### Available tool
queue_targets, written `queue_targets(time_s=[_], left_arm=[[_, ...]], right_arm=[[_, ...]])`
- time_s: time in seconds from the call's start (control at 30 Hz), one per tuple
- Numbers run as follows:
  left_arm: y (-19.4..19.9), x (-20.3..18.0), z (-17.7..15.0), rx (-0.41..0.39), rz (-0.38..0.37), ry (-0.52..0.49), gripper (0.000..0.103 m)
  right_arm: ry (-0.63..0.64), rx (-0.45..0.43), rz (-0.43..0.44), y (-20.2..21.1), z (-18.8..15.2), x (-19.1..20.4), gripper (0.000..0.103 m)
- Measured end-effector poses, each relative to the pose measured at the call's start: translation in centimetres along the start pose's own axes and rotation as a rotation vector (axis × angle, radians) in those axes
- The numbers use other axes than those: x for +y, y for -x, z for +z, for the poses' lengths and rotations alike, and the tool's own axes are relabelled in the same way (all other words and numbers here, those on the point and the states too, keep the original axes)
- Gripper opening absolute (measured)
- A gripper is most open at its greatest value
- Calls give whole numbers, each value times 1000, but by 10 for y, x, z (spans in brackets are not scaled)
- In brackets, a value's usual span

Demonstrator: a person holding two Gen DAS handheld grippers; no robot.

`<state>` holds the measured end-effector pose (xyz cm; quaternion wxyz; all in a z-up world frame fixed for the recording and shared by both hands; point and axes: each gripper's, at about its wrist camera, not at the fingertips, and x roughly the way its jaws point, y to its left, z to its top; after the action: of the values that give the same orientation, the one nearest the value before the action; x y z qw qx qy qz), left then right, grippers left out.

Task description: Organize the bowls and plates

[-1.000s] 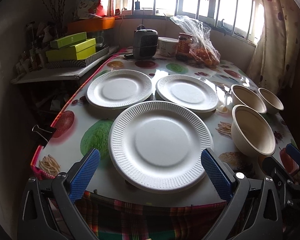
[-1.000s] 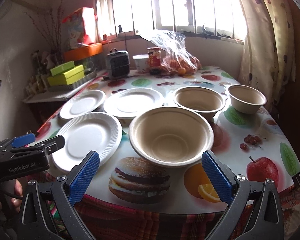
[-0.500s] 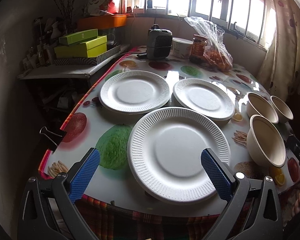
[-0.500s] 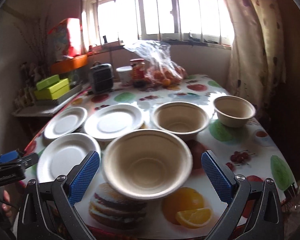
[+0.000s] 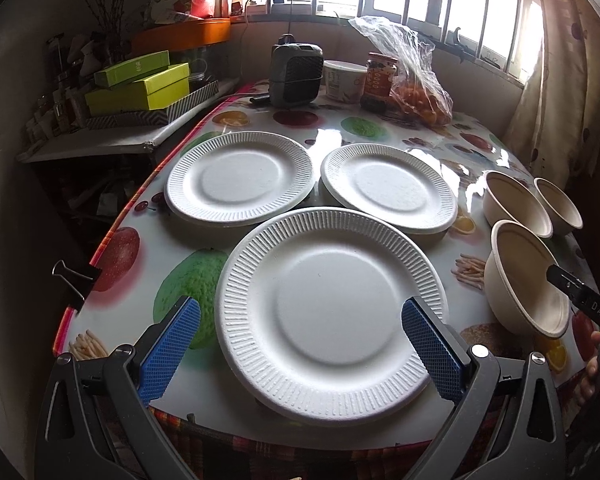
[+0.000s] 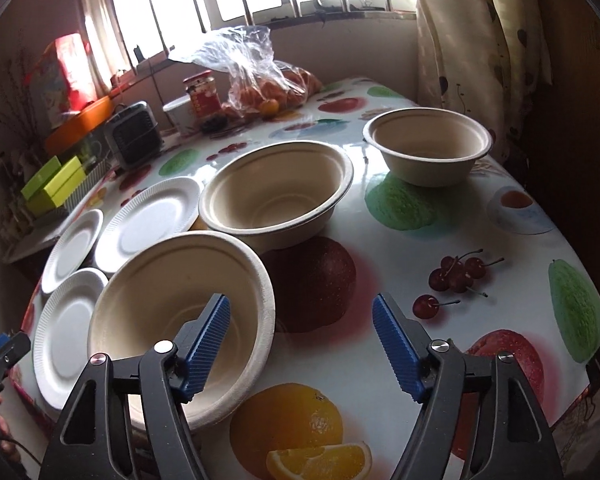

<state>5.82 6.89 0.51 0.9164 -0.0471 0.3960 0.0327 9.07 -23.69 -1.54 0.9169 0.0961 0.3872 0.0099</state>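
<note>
Three white paper plates lie on the fruit-print table: a near one (image 5: pixel 332 312), a far left one (image 5: pixel 240 178) and a far right one (image 5: pixel 388 186). Three beige paper bowls stand at the right: near (image 6: pixel 180 320), middle (image 6: pixel 276 196), far (image 6: pixel 428 144). My left gripper (image 5: pixel 300 340) is open, its blue pads on either side of the near plate's front. My right gripper (image 6: pixel 300 344) is open, its left finger (image 6: pixel 206 340) over the inside of the near bowl, the right one outside the rim. The bowls also show in the left wrist view (image 5: pixel 524 276).
At the table's back stand a small grey heater (image 5: pixel 296 74), a white tub (image 5: pixel 344 80), a red jar (image 5: pixel 380 80) and a plastic bag of oranges (image 5: pixel 416 84). Green boxes (image 5: pixel 138 84) sit on a side shelf at left. A curtain (image 6: pixel 476 40) hangs at right.
My right gripper has moved forward and to the right, so its left finger now sits over the near bowl's inside. The left gripper has shifted slightly closer over the near plate.
</note>
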Motion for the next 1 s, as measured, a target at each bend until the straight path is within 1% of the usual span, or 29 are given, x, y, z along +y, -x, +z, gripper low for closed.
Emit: queue_targets(time_s=[0.07, 0.1, 0.13, 0.17, 0.2, 0.23, 0.27, 0.3, 0.43, 0.53, 0.77, 1.0], left_arm=[[-1, -3, 2, 1, 1, -2, 102], [-2, -4, 2, 2, 2, -3, 102], [-2, -5, 3, 3, 3, -5, 102], [-3, -6, 3, 4, 3, -8, 102], [-4, -7, 3, 6, 4, -10, 102], [-4, -8, 4, 7, 5, -13, 102], [-5, -9, 4, 9, 6, -16, 102], [-6, -10, 5, 10, 10, -16, 102], [-7, -14, 7, 13, 18, -24, 102], [-8, -18, 9, 14, 19, -27, 102], [-8, -22, 11, 11, 19, -31, 102], [-10, -22, 10, 16, 25, -28, 102]], right_arm=[[8, 12, 14, -3, 0, 3, 61], [10, 19, 25, -5, 0, 3, 52], [11, 23, 34, -6, 1, 4, 46], [6, 27, 41, -7, 2, 3, 43], [0, 35, 46, -9, 3, 3, 32], [0, 43, 56, -10, 3, 3, 24], [0, 48, 63, -10, 3, 2, 21], [-3, 49, 69, -11, 3, 2, 14], [-4, 41, 86, -8, 6, -2, 12], [-10, 39, 79, -6, 9, -6, 11], [-41, 13, 15, 8, 13, -36, 10], [-89, -22, -84, 21, 15, -73, 10]])
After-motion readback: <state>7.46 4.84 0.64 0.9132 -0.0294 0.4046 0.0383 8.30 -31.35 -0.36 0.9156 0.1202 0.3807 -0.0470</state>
